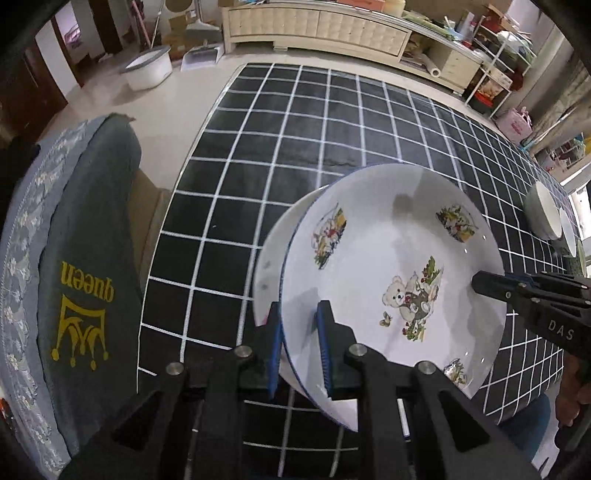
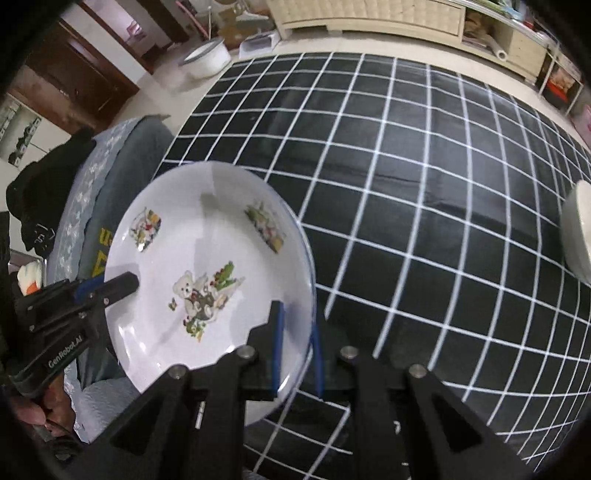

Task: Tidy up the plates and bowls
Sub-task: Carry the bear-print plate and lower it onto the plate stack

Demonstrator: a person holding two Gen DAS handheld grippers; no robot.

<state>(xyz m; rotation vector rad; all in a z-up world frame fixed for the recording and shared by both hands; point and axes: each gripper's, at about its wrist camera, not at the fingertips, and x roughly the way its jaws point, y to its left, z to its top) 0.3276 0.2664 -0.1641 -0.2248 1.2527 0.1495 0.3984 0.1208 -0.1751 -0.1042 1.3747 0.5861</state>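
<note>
A white plate (image 1: pixel 388 258) printed with a teddy bear and flower motifs hangs tilted above the black checked table (image 1: pixel 295 129). My left gripper (image 1: pixel 299 314) is shut on its left rim, blue pads on either side. A second white plate (image 1: pixel 267 254) shows just under that rim. My right gripper (image 1: pixel 484 284) bites the opposite rim. In the right wrist view the same plate (image 2: pixel 207 266) is clamped at its right edge by my right gripper (image 2: pixel 295 325), and my left gripper (image 2: pixel 125 284) holds the far side. White bowls (image 1: pixel 543 210) stand at the table's right end.
A chair with a grey "queen" cover (image 1: pixel 85 258) stands left of the table, also in the right wrist view as the chair (image 2: pixel 122 166). A white basin (image 1: pixel 147 70) sits on the floor beyond. A cream cabinet (image 1: pixel 317 26) lines the far wall. One white bowl (image 2: pixel 580 229) is at the right edge.
</note>
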